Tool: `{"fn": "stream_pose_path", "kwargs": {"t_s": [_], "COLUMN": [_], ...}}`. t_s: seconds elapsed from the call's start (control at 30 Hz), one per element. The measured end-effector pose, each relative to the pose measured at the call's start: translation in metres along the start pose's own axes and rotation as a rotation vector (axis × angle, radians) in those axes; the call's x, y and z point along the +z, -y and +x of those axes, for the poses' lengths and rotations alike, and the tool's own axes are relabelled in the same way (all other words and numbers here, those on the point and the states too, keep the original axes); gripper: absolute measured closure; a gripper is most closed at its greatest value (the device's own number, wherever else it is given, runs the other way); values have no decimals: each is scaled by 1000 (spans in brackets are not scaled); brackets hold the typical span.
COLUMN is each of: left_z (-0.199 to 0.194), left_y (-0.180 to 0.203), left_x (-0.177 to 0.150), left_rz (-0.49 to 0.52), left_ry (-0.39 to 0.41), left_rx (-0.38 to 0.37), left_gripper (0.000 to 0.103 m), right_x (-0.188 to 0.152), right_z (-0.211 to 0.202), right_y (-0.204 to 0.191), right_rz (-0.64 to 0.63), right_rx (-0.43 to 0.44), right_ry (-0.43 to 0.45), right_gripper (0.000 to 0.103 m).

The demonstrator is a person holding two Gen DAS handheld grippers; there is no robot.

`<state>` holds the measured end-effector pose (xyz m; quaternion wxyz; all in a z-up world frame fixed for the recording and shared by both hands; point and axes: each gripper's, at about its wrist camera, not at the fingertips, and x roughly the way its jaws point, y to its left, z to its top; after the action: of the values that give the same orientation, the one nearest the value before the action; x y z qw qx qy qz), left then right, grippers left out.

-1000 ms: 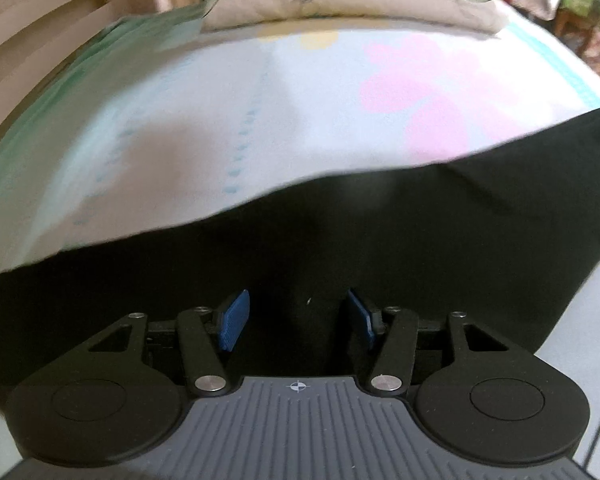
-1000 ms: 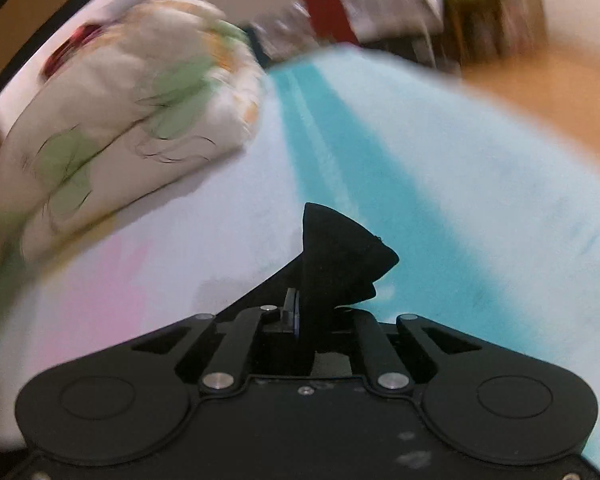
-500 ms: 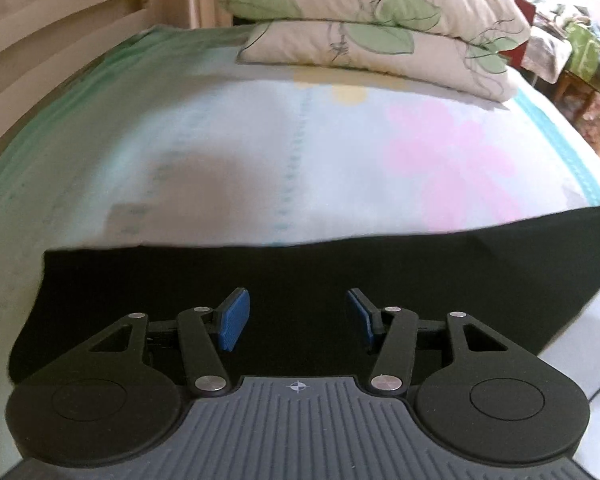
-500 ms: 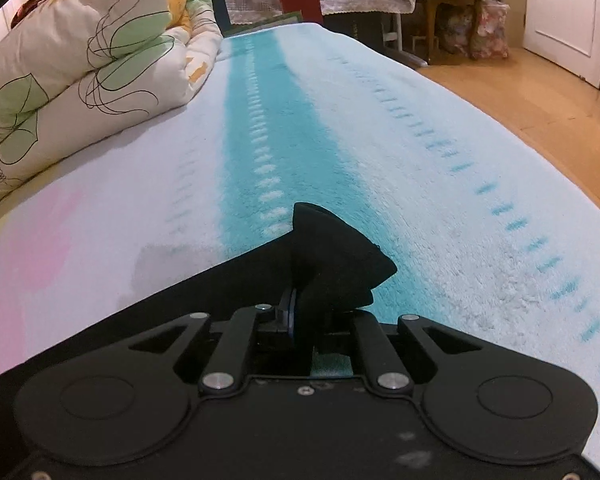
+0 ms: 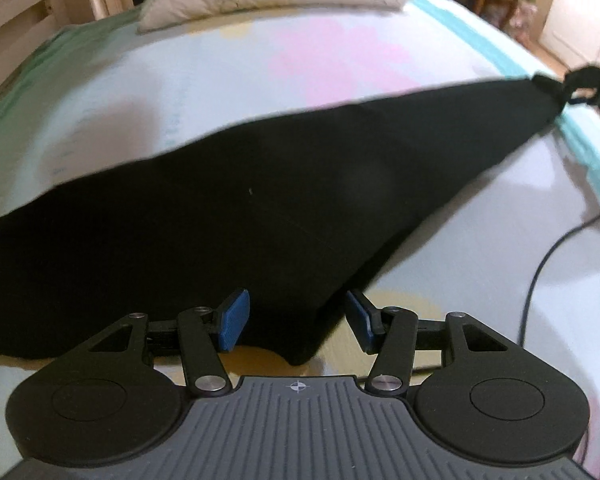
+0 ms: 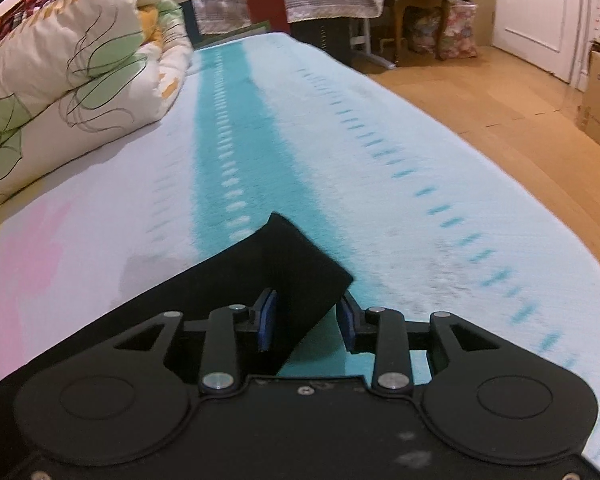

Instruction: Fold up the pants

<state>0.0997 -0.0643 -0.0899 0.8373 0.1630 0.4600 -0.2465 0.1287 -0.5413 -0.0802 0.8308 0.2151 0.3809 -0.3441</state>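
Both claws stand with their blue pads apart. Half a second ago the right claw (image 6: 306,320) was clamped on a bunched corner of the black pants (image 5: 260,220); now its pads have parted and that corner (image 6: 300,268) lies loose between them on the bed (image 6: 380,160), beside the teal stripe (image 6: 236,128), a flat flap instead of the pinched peak seen before. The left pad (image 6: 267,320) touches or nearly touches the cloth; the right pad sits clear of it.

The left claw (image 5: 296,322) was spread wide in both earlier pictures and is spread wide now, holding nothing. Its view has changed, though: earlier the pants filled the space under and between its pads, with a level top edge across the frame. Now the cloth's edge slants up to the right toward a knotted corner (image 5: 548,84), and the garment's lower point (image 5: 300,354) ends just between the pads, with bare sheet showing under the right one. A thin dark cable (image 5: 540,264) lies on the sheet to the right.

The folded quilt (image 6: 60,92) with green leaves rests at the far end of the bed, apart from the pants.
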Motion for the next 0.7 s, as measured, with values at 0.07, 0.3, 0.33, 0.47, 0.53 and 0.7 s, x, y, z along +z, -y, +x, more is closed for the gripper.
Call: {"fn": "stream_pose_path", "kwargs": {"t_s": [0.07,0.3,0.33,0.47,0.53,0.7], "left_z": [16,17,11,-13,-18,-8], "left_y": [-1,-2,-3,-1,4,10], "left_x": [0,5,4,3,2,-5], "left_rz": [-1,3,0,0,25,55], "left_ry": [-39,-43,-24,70,95,78], "left_rx": [-12,-5,-1,-13,-31,-82], "left_gripper": [51,51,51,51,51,50], "right_x": [0,-4,-8,-32,-50,-99], "right_z": [-7,-56,-65,-86,-93,-104], "right_y": [1,-42,-56,-107,-134,-189], "right_rz": [4,-104,-147,-269,-328,-469], "right_rx": [-20,33,76,269,371,605], "right_ry": [14,141,153,118,75,-72], "right_gripper": [67,67,66,66,66,66]}}
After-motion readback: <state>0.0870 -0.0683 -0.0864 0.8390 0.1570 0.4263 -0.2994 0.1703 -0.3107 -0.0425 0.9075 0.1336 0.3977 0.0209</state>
